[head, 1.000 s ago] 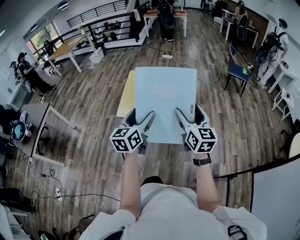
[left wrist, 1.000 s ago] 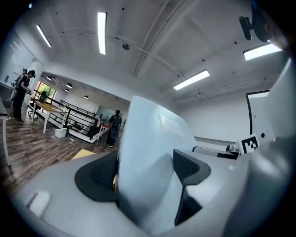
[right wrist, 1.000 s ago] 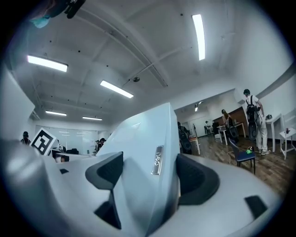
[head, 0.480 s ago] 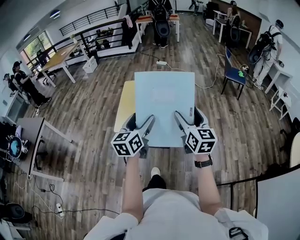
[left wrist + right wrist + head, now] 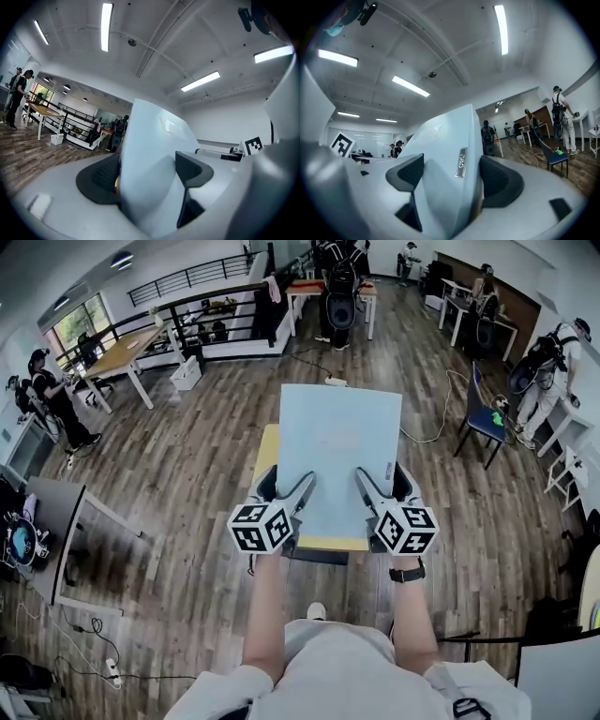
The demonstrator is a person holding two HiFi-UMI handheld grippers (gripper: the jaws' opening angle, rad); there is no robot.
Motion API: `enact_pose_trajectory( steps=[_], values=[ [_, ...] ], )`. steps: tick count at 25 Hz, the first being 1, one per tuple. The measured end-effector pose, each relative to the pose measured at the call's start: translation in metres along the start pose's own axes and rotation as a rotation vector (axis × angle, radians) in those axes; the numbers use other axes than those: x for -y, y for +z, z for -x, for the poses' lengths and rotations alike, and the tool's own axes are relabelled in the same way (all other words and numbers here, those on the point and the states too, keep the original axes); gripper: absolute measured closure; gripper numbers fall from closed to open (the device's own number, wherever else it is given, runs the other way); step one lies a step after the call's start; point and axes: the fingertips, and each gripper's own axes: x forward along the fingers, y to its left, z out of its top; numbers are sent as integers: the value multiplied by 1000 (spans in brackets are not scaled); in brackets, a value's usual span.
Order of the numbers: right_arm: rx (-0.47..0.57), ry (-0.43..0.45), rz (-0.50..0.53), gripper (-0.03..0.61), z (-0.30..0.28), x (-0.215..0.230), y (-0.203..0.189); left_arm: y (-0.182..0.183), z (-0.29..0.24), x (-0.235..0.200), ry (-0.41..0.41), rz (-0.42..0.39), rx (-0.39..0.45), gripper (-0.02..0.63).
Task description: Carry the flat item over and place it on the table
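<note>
Near the person, the left gripper point(image 5: 287, 499) and right gripper point(image 5: 373, 495) each have their fingers clamped on the near edge of the pale blue board point(image 5: 339, 442). The board is held above the small yellow worktop point(image 5: 266, 448). The carrying looks nearly done, with lowering and letting go left.

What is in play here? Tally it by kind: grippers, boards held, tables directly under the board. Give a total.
Grippers: 2 (left gripper, right gripper)
Boards: 1 (light blue board, clamped by both grippers)
Tables: 1 (yellow table, below the board)
Total: 4
</note>
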Motion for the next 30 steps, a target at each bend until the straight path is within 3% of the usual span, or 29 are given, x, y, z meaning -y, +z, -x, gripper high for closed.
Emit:
enact_pose_trajectory(
  steps=[9,17,24,30],
  values=[
    [-124,-49,7,236,-67,12,-51,-39,-47,-69,-20,103,-63,238],
    [-168,-27,-15,235,-140,35,-73,-43,-101,-121,12,126,-80,248],
    [-246,-35,-69,235,-198,72,-102,-60,-158,-156,44,156,-158,254],
    [-338,-46,-125,235,-228,103,-143,-96,-194,-178,78,192,-245,262]
  ],
)
